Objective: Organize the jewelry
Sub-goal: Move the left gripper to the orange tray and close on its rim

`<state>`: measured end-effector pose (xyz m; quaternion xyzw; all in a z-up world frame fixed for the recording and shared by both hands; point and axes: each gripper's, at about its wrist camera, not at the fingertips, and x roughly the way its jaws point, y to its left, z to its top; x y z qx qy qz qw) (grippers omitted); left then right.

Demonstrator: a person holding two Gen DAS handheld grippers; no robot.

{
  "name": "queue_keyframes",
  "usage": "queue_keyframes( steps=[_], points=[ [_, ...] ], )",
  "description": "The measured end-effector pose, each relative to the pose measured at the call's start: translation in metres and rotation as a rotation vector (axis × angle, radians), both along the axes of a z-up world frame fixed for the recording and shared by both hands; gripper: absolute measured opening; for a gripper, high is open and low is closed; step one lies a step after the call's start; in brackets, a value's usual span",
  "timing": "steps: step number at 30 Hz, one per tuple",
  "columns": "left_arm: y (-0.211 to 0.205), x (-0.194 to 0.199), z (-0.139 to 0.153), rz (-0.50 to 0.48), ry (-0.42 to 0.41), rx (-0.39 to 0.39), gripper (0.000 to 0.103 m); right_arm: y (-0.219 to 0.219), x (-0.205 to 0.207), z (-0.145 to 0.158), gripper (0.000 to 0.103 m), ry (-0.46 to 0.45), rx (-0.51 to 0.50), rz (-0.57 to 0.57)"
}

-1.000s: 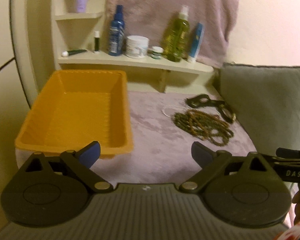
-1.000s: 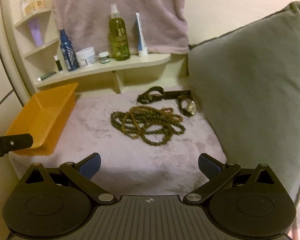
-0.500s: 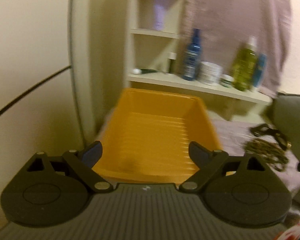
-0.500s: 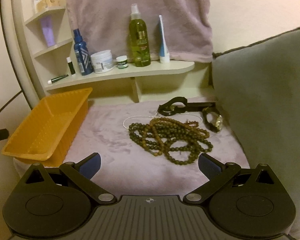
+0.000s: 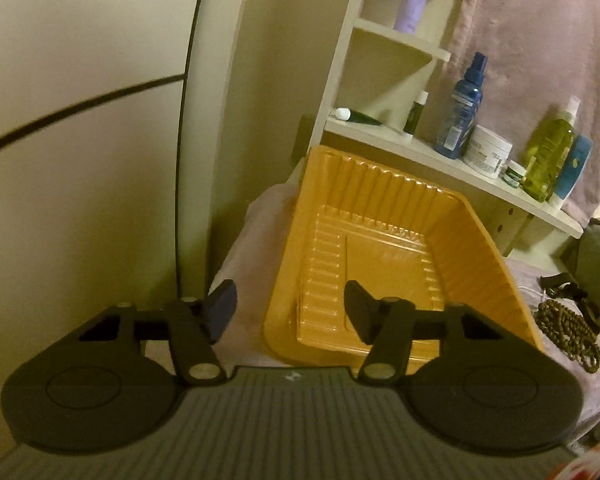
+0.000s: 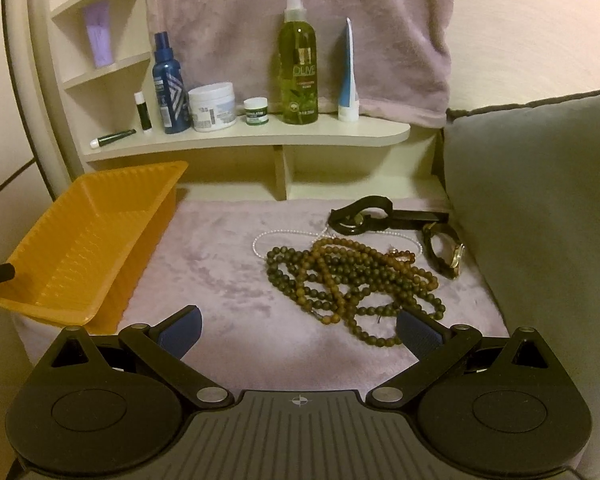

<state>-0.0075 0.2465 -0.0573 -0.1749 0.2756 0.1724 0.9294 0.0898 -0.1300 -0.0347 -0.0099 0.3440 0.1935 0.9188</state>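
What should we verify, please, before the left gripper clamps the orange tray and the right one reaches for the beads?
1. Orange tray empty: ok.
2. Tray's near rim between the left gripper fingers: ok; its jaws have just been closing.
3. Pads pressing on the rim: cannot tell.
4. Right gripper open, nothing held: ok.
5. Bead necklaces separate: not ok, tangled.
6. Watch clear of the beads: ok.

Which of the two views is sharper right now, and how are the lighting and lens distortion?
Right wrist view: sharp, beads crisp. Left wrist view: slightly soft, orange tray and wall stripe bowed by the fisheye. Both views: dim, yellowish light with dark corners.
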Motion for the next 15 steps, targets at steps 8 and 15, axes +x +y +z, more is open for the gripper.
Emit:
queue_keyframes(
  steps=[8, 15],
  points=[
    [0.007, 0.008, -0.018, -0.005, 0.008, -0.079, 0.033, 0.008, 0.006, -0.003, 0.103, 0.014, -0.031, -0.002],
    [0.007, 0.013, -0.021, -0.012, 0.012, -0.100, 0.024, 0.017, 0.010, -0.005, 0.103, 0.022, -0.035, 0.008]
  ],
)
